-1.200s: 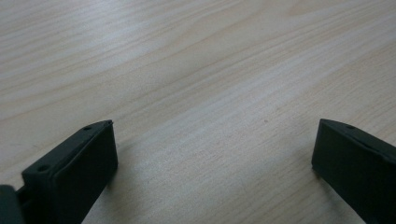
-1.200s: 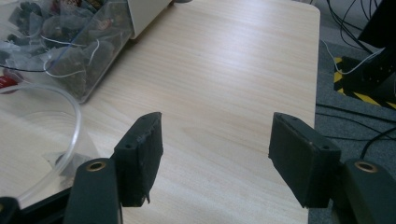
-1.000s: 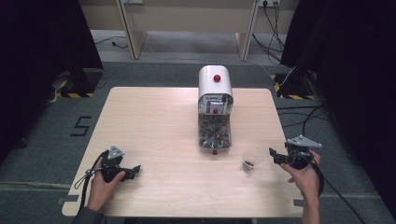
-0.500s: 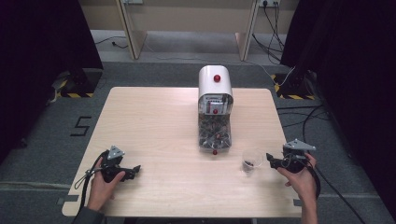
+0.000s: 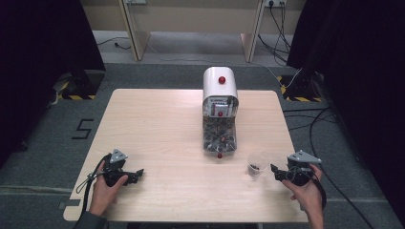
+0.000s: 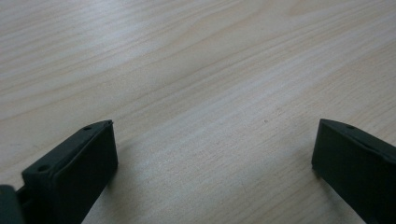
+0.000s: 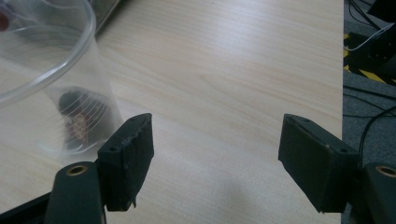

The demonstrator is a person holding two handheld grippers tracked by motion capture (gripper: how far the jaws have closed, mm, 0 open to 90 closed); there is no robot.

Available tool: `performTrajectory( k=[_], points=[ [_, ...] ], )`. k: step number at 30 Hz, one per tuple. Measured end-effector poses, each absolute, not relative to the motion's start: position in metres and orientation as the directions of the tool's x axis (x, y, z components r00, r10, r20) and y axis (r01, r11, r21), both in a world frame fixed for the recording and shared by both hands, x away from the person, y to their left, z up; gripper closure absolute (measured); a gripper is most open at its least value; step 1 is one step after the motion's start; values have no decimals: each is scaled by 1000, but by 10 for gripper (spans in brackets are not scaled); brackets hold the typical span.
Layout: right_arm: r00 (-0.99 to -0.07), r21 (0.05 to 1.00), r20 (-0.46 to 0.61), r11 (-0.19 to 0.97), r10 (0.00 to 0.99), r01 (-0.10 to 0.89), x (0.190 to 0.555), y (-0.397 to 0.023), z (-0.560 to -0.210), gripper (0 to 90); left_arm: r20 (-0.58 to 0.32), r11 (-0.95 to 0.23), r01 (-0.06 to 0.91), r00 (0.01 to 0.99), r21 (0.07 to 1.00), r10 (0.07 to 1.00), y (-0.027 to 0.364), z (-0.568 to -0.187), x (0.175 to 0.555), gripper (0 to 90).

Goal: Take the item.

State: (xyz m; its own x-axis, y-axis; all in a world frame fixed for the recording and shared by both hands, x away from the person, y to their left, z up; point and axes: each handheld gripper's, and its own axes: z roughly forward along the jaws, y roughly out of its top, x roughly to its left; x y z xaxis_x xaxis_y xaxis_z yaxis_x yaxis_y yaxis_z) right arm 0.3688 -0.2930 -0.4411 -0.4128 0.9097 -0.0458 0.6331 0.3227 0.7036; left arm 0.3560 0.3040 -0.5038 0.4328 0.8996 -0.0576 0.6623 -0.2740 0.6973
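Clear plastic cup point(image 5: 258, 164) stands upright — just beside right gripper point(image 5: 276, 172).

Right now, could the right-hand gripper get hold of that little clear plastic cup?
Probably yes. The right gripper sits just beside the clear cup, jaws open with bare table between them; the cup stands off their left jaw, untouched.

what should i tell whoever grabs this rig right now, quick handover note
Left gripper: jaws open, nothing between them, low over bare table at the near left.
Right gripper: jaws open, just been widening, nothing between them, beside the clear cup without gripping it.
Cup: upright, near right of the dispenser, a few dark pieces in its bottom.
Done: some pieces are in the cup.
Left: probably grasp the cup with the right gripper.
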Motion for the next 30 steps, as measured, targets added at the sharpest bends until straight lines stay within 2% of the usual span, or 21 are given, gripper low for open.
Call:
performTrajectory(
  k=[15,30],
  points=[
    [-419,682,-55,340,906,647,351,-289,-451,276,-58,-273,662,432,698,900,304,-504,356,0],
    [-464,683,-37,361,885,635,330,-289,-463,253,-58,-274,662,433,698,900,304,-504,356,0]
  ],
)
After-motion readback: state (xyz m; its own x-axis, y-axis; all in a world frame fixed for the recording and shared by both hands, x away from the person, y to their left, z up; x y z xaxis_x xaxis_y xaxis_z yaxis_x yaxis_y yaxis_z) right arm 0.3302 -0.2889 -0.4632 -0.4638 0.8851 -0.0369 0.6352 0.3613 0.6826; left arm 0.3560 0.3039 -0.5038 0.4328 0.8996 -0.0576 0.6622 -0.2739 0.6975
